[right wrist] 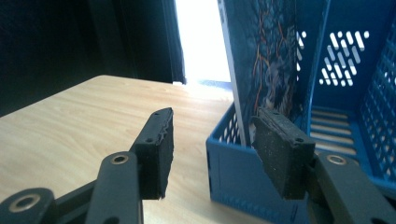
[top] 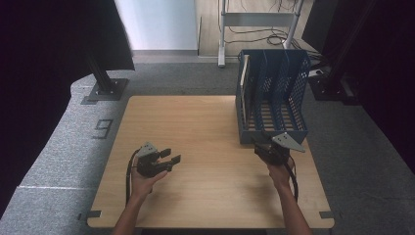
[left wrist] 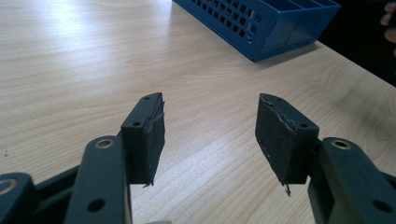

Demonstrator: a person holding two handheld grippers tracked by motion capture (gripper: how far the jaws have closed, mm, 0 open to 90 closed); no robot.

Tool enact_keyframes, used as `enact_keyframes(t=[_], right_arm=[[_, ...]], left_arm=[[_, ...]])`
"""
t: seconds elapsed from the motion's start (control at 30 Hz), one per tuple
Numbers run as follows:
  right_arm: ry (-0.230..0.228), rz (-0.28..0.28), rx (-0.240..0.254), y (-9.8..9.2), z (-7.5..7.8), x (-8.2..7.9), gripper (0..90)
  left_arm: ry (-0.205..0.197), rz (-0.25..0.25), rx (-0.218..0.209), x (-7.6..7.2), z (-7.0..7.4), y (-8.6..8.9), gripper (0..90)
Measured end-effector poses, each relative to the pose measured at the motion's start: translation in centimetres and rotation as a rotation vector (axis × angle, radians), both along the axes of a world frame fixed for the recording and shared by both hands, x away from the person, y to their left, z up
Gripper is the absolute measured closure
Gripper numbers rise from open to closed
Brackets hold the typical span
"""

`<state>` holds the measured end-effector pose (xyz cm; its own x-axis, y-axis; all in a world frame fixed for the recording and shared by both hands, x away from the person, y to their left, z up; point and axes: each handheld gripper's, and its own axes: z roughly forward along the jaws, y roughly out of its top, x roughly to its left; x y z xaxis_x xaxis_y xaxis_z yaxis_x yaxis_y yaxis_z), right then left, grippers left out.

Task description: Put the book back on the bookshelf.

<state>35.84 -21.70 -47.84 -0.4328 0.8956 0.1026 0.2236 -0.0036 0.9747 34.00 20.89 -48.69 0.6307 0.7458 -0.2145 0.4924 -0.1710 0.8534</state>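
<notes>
The blue file rack (top: pixel 272 95) stands at the upper right of the wooden table (top: pixel 205 147) in the high view. It has three slots, counted by its dividers. One flat book (right wrist: pixel 266 60) stands upright in the slot on the left side of the rack. In the right gripper view it shows a dark, patterned cover, and it leans on the rack's wall so it does not fall over.

The right gripper (top: pixel 270 149) is just in front of the rack's near left corner. In the right gripper view its two black jaws are apart, with nothing between them. They point at the book's near edge, so it looks like this hand is going for the book.

The left gripper (top: pixel 166 160) sits low over the bare table at the lower left, well away from the rack. Its two jaws are spread wide and hold nothing. It seems to be waiting.

There are two grippers, one rack and one book.
</notes>
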Motion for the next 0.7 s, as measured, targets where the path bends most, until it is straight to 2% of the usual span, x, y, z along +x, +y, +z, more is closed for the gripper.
enact_keyframes(t=[0.27, 0.57, 0.7], right_arm=[[0.049, 0.019, -0.009, -0.9, -2.1, -1.5, 46.6], [0.104, 0.022, -0.044, -1.7, -3.9, -2.4, 46.4], [0.111, 0.017, -0.028, -2.0, -4.1, -2.5, 46.4]], left_arm=[[0.006, -0.002, 0.008, 0.0, -0.2, -0.2, 42.7], [0.005, -0.005, 0.008, -0.1, -0.2, -0.2, 42.7], [0.006, -0.011, 0.014, -0.1, -0.3, -0.4, 42.6]])
